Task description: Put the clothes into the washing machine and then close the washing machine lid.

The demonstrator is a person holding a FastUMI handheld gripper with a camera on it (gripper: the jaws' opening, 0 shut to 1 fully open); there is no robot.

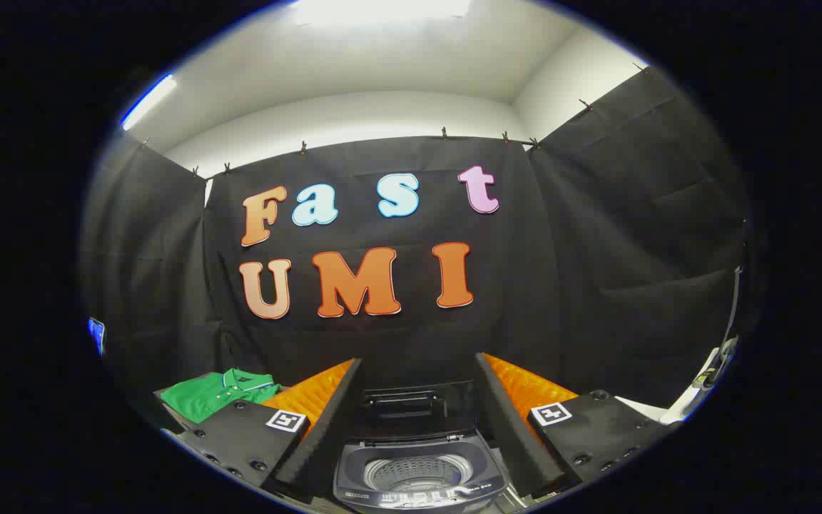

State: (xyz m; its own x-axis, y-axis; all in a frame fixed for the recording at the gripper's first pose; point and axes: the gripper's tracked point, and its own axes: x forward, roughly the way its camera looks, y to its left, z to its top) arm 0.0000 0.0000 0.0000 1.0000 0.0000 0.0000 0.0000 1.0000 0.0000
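We see gripper (418,400) jaws wide, empty; washing machine (418,478) between fingers, lid (411,408) up; green shirt (218,392) at 10 o'clock.

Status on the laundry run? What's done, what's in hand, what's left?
Done: only that the washing machine has its lid raised, drum exposed. In hand: nothing; the gripper is open, its fingers wide apart over the machine. Left: everything. The green shirt lies folded on the surface beside the left finger, not yet picked up. It must go into the drum, then the lid gets closed.
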